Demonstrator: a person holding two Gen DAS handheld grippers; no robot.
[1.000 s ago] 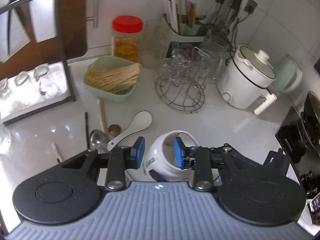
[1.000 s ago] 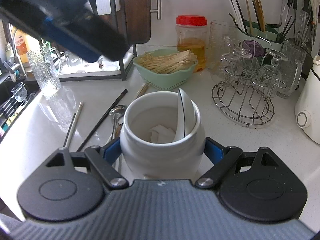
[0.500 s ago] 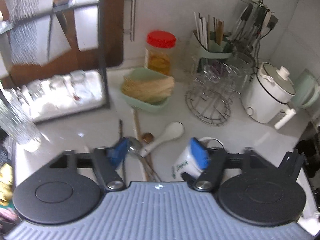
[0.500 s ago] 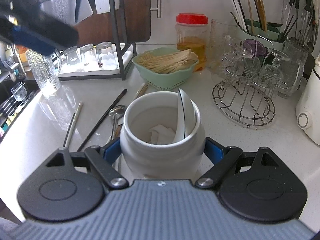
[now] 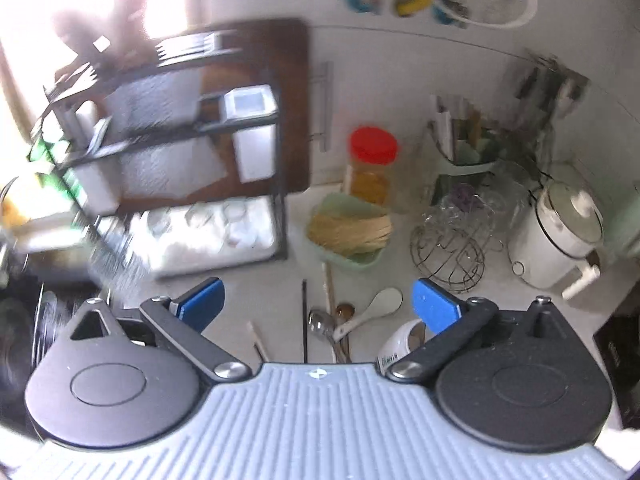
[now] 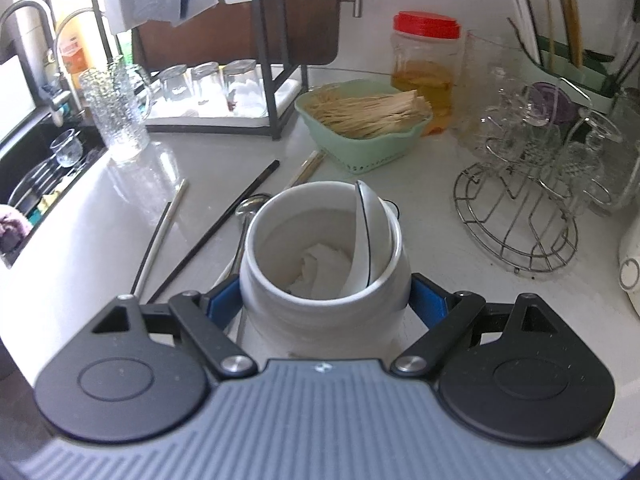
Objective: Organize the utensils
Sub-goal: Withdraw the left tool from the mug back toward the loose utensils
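My right gripper (image 6: 326, 300) is shut on a white ceramic jar (image 6: 324, 248) that stands on the counter, its blue pads pressed on both sides. A white ceramic spoon (image 6: 372, 232) leans inside the jar. Left of the jar lie a metal spoon (image 6: 250, 204), a black chopstick (image 6: 236, 208) and a pale chopstick (image 6: 168, 224). High above the counter, my left gripper (image 5: 318, 296) has its jaws opening wide with nothing between them. Below it I see the jar (image 5: 400, 344), another white spoon (image 5: 376, 308), the metal spoon (image 5: 320, 324) and the black chopstick (image 5: 304, 320).
A green basket of sticks (image 6: 364, 120) and a red-lidded jar (image 6: 424, 60) stand behind the utensils. A wire rack with glasses (image 6: 520, 208) is at the right, a black shelf frame (image 6: 264, 60) and a glass mug (image 6: 116, 116) at the left, beside a sink (image 6: 36, 176).
My left gripper has lifted up and away from the jar and spread its jaws wide. The right gripper keeps its hold on the jar in the same place.
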